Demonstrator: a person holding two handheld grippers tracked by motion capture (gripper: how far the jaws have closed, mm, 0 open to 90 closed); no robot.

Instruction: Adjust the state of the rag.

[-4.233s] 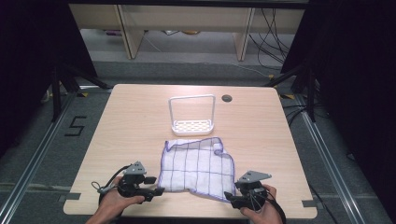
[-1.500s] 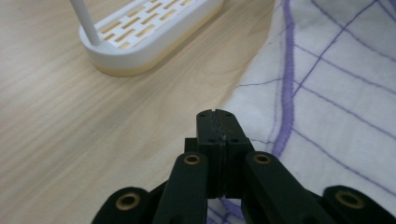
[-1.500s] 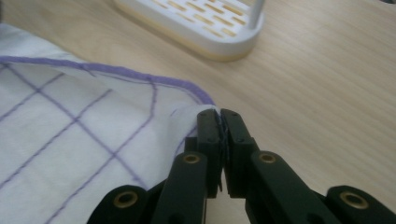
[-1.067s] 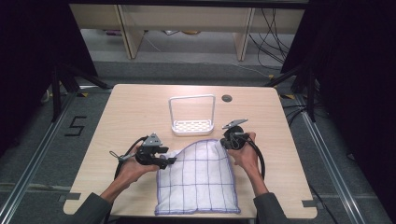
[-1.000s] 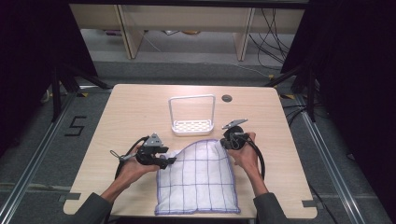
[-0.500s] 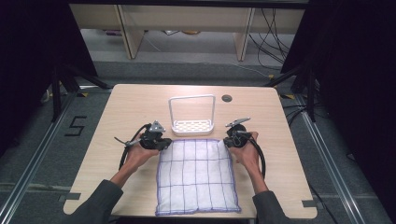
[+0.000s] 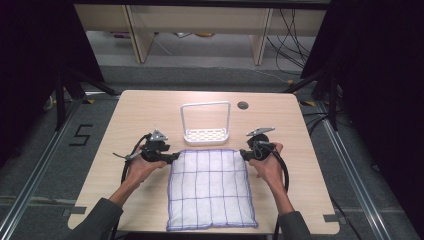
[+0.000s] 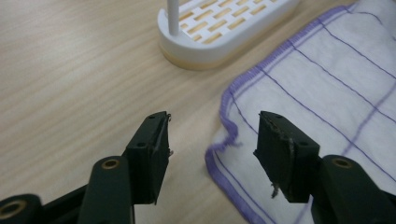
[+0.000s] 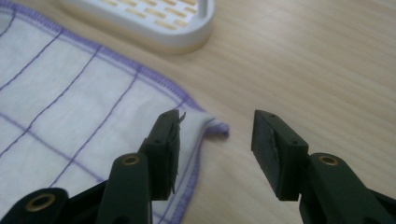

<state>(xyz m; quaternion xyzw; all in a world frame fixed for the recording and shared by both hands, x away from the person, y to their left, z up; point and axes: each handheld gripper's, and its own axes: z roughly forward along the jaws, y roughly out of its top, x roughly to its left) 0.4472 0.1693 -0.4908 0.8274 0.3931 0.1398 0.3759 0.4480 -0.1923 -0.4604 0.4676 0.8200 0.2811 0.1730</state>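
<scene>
A white cloth with a purple grid and purple hem [image 7: 210, 187] lies spread flat on the wooden table [image 7: 150, 110], reaching from the middle to the front edge. My left gripper [image 7: 169, 158] is at the cloth's far left corner [image 8: 224, 140], jaws open, with the corner lying between them on the table. My right gripper [image 7: 244, 154] is at the far right corner [image 9: 212, 125], also open, the corner resting loose between its jaws. Neither gripper holds anything.
A white slotted rack with a tall wire handle [image 7: 205, 134] stands just behind the cloth's far edge, close to both grippers [image 8: 224, 32] [image 9: 149, 18]. A round cable hole [image 7: 243, 105] sits at the table's back. Bare table lies left and right of the cloth.
Both grippers carried the cloth's corners away from the person and apart, spreading the crumpled cloth flat, then opened and let the corners go.
</scene>
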